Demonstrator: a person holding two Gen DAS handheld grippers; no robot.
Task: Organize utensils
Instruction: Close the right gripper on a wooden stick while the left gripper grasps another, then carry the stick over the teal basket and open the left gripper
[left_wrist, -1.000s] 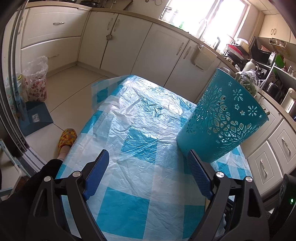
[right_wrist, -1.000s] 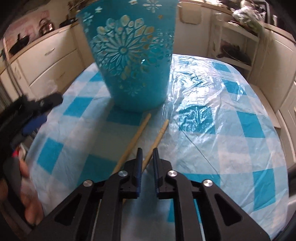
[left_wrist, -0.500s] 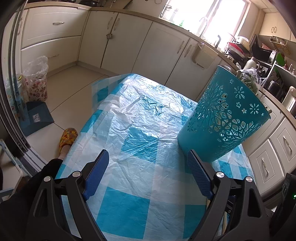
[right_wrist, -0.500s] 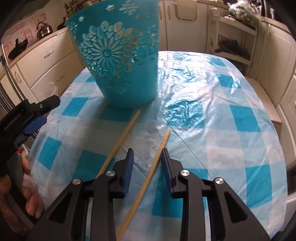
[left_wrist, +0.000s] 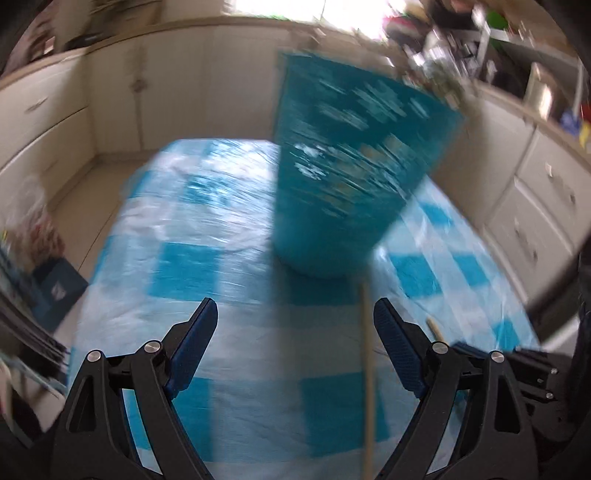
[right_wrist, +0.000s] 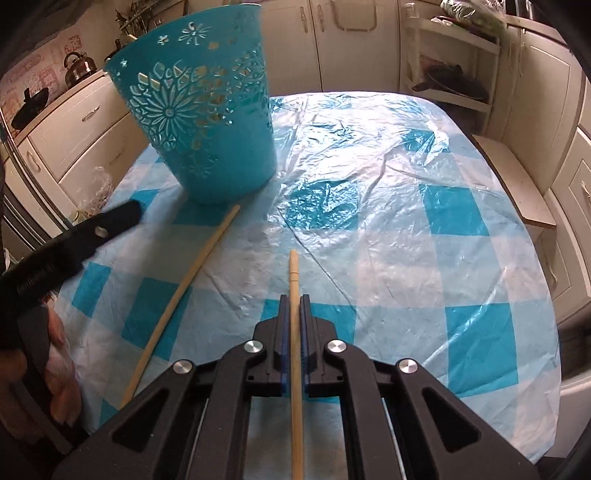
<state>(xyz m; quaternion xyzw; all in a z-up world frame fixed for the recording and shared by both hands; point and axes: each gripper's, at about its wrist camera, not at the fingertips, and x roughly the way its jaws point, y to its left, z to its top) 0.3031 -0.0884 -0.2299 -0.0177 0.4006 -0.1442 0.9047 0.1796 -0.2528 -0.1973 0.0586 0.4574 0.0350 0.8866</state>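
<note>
A teal cut-out basket (right_wrist: 207, 122) stands upright on the blue-checked table (right_wrist: 424, 258); it shows blurred in the left wrist view (left_wrist: 347, 177). Two wooden chopsticks lie in front of it. My right gripper (right_wrist: 294, 308) is shut on one chopstick (right_wrist: 294, 280), which points forward between the pads. The other chopstick (right_wrist: 184, 288) lies loose to the left, its far tip touching the basket's base. In the left wrist view this chopstick (left_wrist: 367, 369) lies just inside the right finger of my left gripper (left_wrist: 295, 314), which is open and empty.
Cream kitchen cabinets (right_wrist: 546, 92) surround the table. A shelf rack (right_wrist: 450, 55) stands at the far right. A kettle (right_wrist: 77, 66) sits on the counter at far left. The left gripper's finger (right_wrist: 92, 232) reaches in from the left, near the basket.
My right gripper opened, then shut on the right chopstick. My left gripper swung right, so the basket and loose chopstick now lie ahead of it; its view is blurred by motion.
</note>
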